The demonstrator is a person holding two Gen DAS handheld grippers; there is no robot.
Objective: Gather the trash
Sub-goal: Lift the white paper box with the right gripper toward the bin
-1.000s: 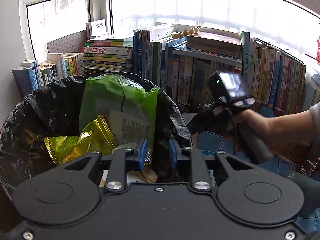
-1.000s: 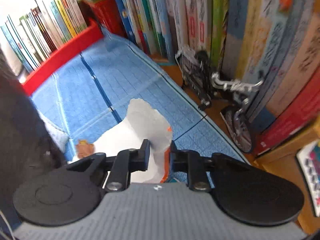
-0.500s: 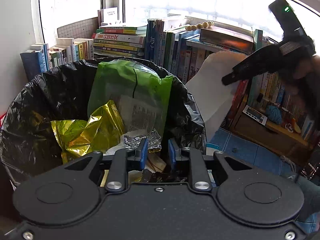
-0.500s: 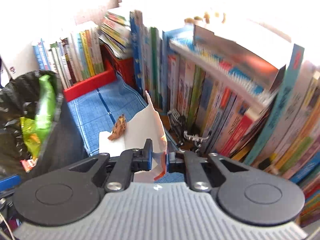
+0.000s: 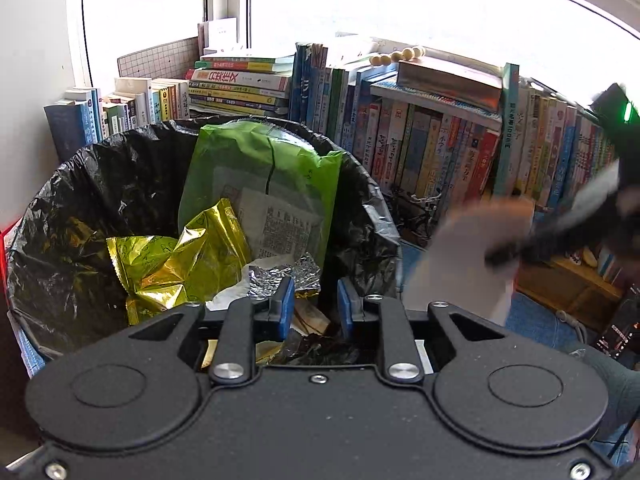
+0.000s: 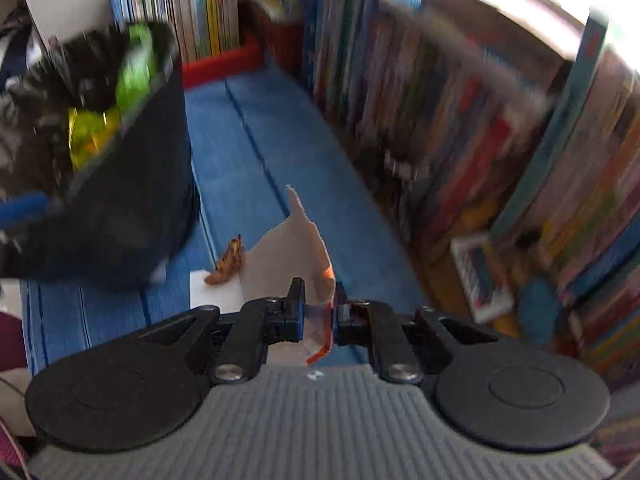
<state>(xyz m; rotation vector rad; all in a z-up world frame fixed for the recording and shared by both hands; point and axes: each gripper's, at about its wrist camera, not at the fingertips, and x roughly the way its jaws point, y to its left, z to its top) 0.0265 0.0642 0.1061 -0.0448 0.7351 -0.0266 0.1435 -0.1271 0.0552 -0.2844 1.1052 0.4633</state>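
the bin (image 5: pixel 60 216) already holds wrappers. the right tongs (image 6: pixel 320 312) pinch a torn paper (image 6: pixel 292 260), bin at ten o'clock. the left tongs (image 5: pixel 312 308), slightly parted, hold nothing; a brown scrap (image 6: pixel 228 262) is left on the floor.

Bin (image 5: pixel 372 208) mouth open above, but your way down is crowded: green bag (image 5: pixel 264 172) stands tall against the far wall, gold wrapper (image 5: pixel 176 256) and foil (image 5: pixel 280 276) heaped below. Books (image 5: pixel 440 136) wall the far side, close behind the rim. Between bin and books, a blue mat (image 6: pixel 256 152) lane lies clear. A brown scrap (image 6: pixel 228 264) on white paper (image 6: pixel 212 288) sits at the bin's foot.
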